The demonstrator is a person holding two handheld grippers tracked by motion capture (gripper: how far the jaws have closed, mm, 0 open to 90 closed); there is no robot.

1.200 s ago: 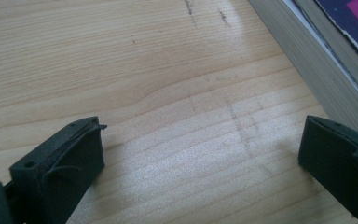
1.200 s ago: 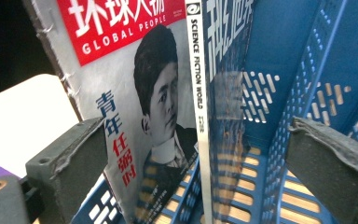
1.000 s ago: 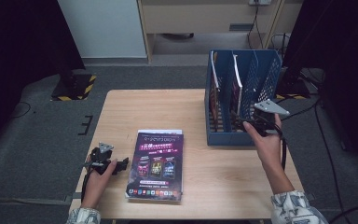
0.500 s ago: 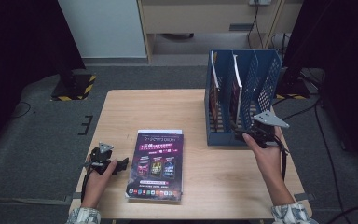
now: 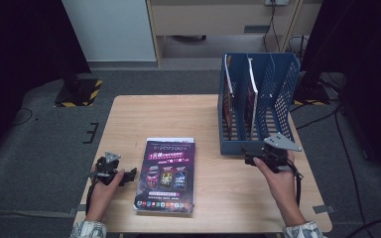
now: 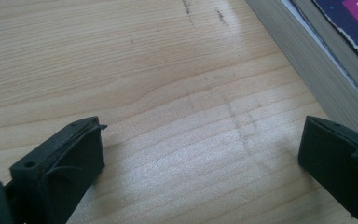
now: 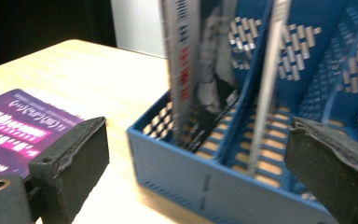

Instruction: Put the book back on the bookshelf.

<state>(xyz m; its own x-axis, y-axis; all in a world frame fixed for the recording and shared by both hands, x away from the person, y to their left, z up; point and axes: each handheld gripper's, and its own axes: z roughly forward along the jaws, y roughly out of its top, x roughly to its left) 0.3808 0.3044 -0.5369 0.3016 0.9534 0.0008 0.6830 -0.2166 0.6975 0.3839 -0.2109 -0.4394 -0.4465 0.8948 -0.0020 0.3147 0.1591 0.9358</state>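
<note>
A purple-covered book lies flat on the wooden table, near its front edge. My left gripper rests low on the table just left of the book, open, jaws wide over bare wood; the book's page edge runs past at the upper right. A blue file rack stands at the right with two thin books upright in its slots. My right gripper hovers open at the rack's front edge, empty, pointing left. In the right gripper view the rack and an upright book sit between the jaws.
Dark floor surrounds the table, with a black stand base at the far left and cables to the right. A pale cabinet stands behind. Bare wood lies between the book and the rack.
My right gripper has drawn back from the rack toward the table's front and left, coming lower. The left gripper and the flat book have stayed put.
</note>
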